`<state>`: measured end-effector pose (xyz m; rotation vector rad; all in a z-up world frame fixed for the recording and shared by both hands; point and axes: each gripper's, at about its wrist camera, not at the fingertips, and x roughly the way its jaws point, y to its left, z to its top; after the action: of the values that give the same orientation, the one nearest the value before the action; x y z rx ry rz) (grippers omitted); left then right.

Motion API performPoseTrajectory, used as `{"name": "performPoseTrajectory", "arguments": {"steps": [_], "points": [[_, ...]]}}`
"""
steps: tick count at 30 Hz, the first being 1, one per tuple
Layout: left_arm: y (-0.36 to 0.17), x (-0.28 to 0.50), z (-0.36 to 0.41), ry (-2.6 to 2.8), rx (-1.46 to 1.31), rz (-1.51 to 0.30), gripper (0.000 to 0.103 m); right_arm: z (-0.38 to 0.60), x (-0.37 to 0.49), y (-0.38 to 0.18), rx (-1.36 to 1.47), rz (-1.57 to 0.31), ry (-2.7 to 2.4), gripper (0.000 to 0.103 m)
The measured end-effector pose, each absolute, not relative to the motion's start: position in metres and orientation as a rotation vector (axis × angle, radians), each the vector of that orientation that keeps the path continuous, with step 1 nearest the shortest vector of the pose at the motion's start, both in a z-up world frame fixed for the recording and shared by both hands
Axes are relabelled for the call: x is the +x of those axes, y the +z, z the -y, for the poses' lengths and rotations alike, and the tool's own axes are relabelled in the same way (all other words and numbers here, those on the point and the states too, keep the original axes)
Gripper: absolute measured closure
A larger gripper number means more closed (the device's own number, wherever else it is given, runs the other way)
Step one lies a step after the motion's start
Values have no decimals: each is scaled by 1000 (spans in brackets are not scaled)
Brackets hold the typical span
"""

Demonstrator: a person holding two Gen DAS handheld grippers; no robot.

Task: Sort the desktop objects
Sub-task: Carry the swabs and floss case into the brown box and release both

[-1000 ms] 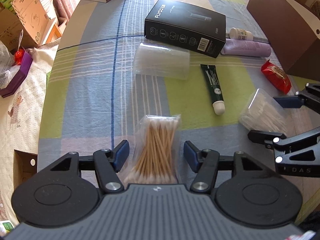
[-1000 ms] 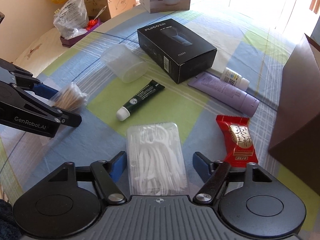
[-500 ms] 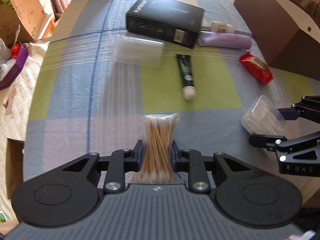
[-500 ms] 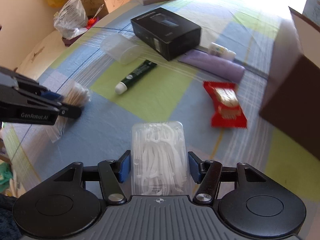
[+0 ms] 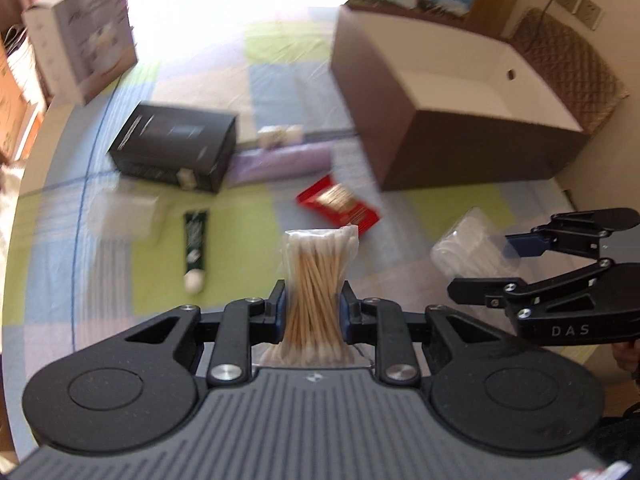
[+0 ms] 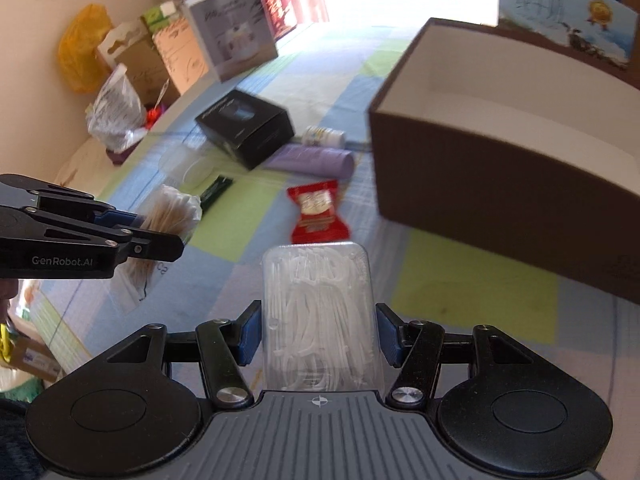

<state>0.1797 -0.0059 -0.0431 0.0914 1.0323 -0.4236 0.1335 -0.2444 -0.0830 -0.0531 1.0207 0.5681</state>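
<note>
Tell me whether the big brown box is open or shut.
Open. The brown box has no lid on top; its white inner walls show, and nothing is visible inside.

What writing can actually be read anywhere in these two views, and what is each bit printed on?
"GenRobot.AI": side of the left gripper.
"DAS": side of the right gripper.
Too blurred to read: black box, red packet, green tube, white bottle, grey carton, poster.

Swabs (image 5: pixel 317 280): wooden sticks, clear film bag. Floss case (image 6: pixel 318 312): clear glossy plastic. Tablecloth (image 6: pixel 460 292): woven checked cloth.
</note>
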Motion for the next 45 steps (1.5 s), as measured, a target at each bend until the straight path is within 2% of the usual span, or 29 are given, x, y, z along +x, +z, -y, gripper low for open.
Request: {"name": "performPoseTrajectory", "arguments": {"steps": [8, 17, 32, 39, 45], "points": [[-3, 201, 71, -523, 98, -914, 83, 312, 157, -31, 26, -885, 494, 48], [18, 269, 149, -543, 120, -854, 82, 385, 225, 6, 28, -779, 341, 48], [-55, 377, 230, -450, 158, -1062, 82, 407, 344, -52, 7, -953, 291, 48], [-92, 403, 250, -408, 186, -1141, 82, 414, 375, -81, 10, -1042, 272, 48], [-99, 412, 258, -398, 209, -1152, 80, 417, 389, -85, 12, -1061, 273, 48]]}}
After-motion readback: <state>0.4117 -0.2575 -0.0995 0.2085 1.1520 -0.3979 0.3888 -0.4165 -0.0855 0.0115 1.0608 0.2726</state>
